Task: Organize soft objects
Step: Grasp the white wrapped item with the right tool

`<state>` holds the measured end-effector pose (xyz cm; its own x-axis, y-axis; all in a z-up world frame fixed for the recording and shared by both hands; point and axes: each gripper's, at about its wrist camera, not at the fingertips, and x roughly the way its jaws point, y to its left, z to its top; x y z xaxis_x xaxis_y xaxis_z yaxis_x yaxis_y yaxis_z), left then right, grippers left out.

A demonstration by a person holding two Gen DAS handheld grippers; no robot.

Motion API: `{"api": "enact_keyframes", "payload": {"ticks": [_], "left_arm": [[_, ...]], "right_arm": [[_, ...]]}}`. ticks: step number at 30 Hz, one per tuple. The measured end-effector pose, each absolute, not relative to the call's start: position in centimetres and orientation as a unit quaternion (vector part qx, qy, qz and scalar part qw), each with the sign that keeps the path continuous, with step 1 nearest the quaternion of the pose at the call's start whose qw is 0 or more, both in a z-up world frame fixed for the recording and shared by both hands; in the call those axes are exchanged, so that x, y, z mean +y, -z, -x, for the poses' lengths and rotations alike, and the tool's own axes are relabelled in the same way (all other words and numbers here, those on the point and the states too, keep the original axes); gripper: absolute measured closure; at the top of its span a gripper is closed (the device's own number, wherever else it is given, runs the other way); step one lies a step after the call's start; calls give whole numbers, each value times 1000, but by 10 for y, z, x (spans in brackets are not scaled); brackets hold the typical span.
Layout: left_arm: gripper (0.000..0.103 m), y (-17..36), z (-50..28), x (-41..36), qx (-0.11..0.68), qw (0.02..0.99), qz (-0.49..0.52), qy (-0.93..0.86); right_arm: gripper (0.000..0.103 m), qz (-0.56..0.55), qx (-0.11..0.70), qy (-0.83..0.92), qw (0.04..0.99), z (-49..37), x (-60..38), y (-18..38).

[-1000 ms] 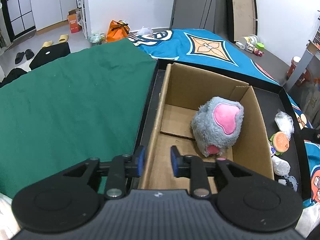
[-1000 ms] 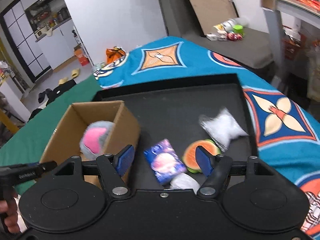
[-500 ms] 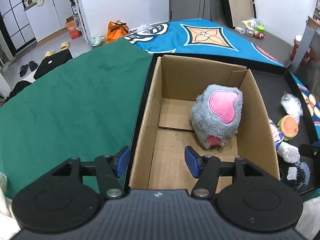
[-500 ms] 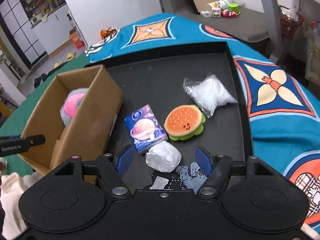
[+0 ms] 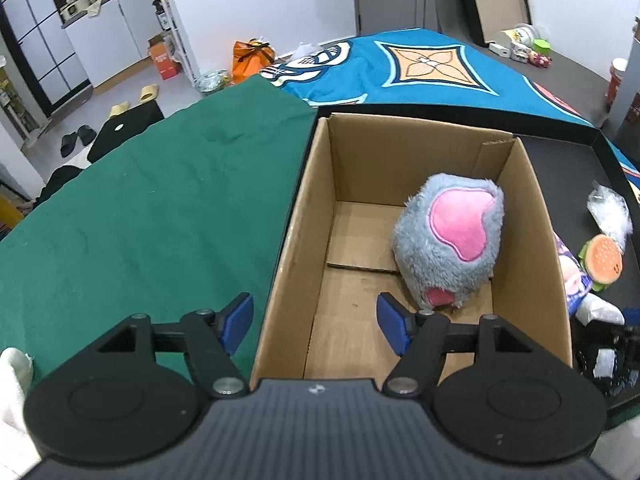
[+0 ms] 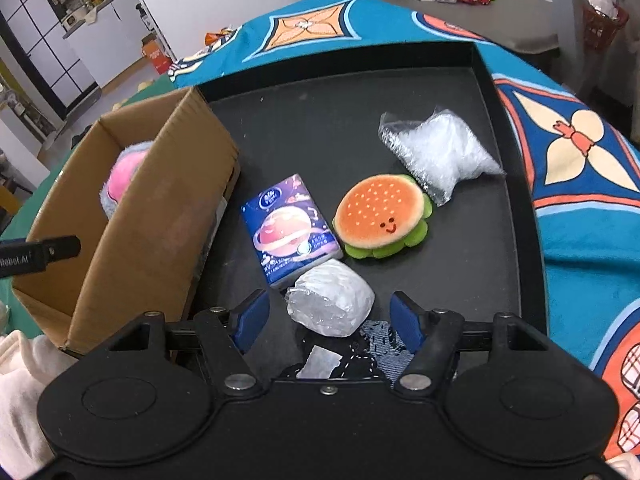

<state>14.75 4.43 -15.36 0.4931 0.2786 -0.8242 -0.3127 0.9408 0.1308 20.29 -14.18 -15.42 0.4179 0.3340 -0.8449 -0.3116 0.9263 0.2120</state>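
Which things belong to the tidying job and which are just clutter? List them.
Job: box, plush, burger toy, tissue pack, white roll, plastic bag, tray.
Clutter: slippers, orange bag, cup.

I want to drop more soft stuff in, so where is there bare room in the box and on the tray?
In the cardboard box, the floor left of and in front of the grey plush is bare. On the black tray, the far stretch is bare. It is crowded near the tissue pack, burger plush and white bundle.
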Motion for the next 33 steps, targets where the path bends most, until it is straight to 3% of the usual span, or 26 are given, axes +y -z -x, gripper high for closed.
{"api": "enact_keyframes", "payload": {"ticks": [3,33], "left_arm": [[36,152,-149,47,472,863,21,-177],[36,143,-117,77,440,881,82,-154]], "right_arm": [[56,-12,509,-188,840,-204,-141,157],[57,-19,399,-201,894,-203,-104,92]]}}
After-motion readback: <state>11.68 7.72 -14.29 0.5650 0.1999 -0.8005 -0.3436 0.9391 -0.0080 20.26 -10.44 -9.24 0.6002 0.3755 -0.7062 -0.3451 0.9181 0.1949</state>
